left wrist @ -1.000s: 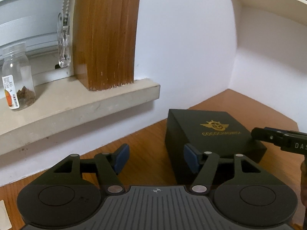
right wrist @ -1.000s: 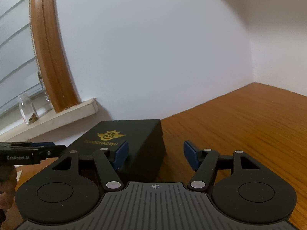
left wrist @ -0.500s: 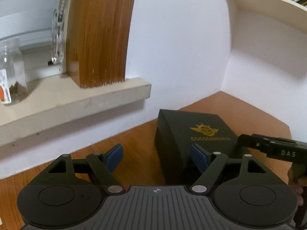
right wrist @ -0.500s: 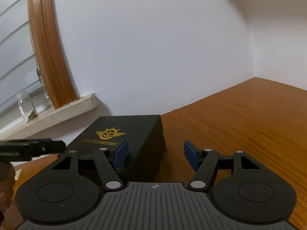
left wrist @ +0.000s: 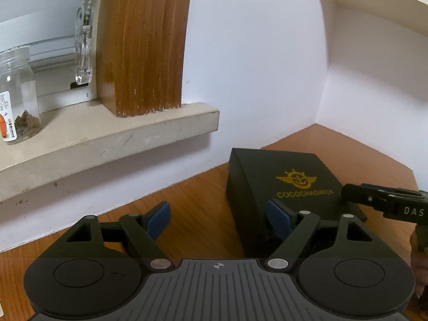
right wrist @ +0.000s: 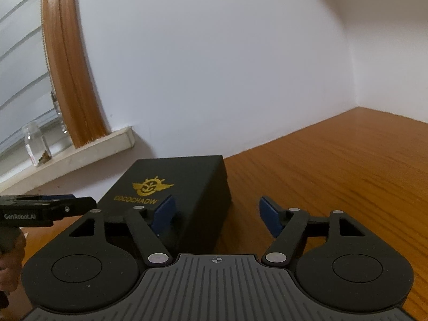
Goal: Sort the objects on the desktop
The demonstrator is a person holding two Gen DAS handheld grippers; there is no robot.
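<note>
Left claw: my left gripper [left wrist: 218, 220] is spread wide and its jaws have just been opening; only bare desk lies between the blue pads [left wrist: 158, 220], nothing pinched.
Left claw and box: the right-hand pad stands in front of the box's near left side; whether it touches I cannot tell.
Right claw: my right gripper [right wrist: 216, 215] is spread too, jaws just opened further; its left pad [right wrist: 163, 215] stands in front of the box's near right edge, its right pad over bare desk; contact I cannot tell.
Box: the black box [left wrist: 283, 184] with a gold winged emblem and gold lettering lies flat on the desk, lid up, just ahead of both claws, near the wall, between my two grippers.
Other claw in view: the right gripper's black body shows at the right edge of the left view, beside the box; the left one shows at the left edge of the right view, with fingers of my hand [right wrist: 10, 256] below it.
Desk: brown wood [right wrist: 347, 165], running far right into a corner of white walls.
Sill: a pale ledge [left wrist: 107, 144] juts from the wall, far left of the box.
On the sill: a clear jar [left wrist: 18, 99] with brown bits at the bottom, at the left.
Frame: a wooden post [left wrist: 141, 42] rises from the sill; a bead chain with a clear pull [left wrist: 83, 45] hangs left of it.
Shelf: a white shelf [left wrist: 374, 2] high at the far right.
</note>
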